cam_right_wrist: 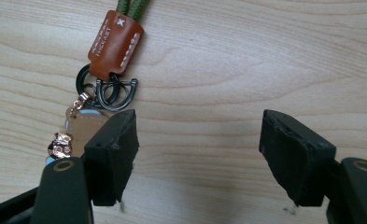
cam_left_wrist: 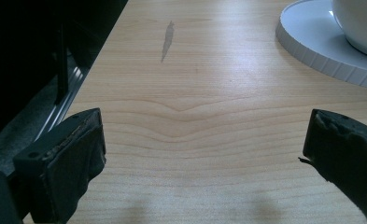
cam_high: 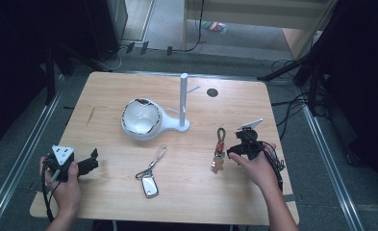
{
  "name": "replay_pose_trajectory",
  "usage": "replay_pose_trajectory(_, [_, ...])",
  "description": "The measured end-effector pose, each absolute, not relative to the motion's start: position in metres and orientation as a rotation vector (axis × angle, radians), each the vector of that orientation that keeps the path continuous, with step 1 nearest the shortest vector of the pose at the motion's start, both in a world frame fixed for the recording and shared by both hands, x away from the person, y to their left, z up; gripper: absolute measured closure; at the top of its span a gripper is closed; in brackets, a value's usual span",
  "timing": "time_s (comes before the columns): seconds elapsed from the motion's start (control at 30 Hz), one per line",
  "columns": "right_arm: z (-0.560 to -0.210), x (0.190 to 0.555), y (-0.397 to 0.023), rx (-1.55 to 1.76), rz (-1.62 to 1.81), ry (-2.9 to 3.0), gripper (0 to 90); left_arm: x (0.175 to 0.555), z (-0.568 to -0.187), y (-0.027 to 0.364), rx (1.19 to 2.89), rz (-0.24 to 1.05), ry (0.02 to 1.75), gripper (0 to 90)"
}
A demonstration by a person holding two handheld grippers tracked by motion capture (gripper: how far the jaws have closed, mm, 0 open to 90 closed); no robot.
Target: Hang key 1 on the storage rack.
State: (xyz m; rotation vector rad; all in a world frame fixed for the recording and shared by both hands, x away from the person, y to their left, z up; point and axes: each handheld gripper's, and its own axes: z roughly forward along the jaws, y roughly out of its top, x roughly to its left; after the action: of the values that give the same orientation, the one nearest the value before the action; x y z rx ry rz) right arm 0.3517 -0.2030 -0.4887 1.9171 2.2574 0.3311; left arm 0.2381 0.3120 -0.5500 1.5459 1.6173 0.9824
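Green-cord keychain with brown leather tab (cam_right_wrist: pixel 113 44): light, floppy (charms dangling); best pinched at tab. Right gripper (cam_right_wrist: pixel 197 144) spread, nothing clamped.

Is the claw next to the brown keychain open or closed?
Open. The right gripper has bare wood between its jaws, and the keychain lies beside one jaw, not gripped.

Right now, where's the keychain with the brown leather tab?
In the high view, the keychain lies on the table's right half, just left of the right gripper and right of the car key fob.
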Motion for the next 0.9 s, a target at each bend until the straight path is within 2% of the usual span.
replay_pose_trajectory(0.9, [-0.476,0.379,-0.166,2.028,0.391,2.284,41.0,0.239,-0.550,0.314,1.545,0.947,1.622,0.0])
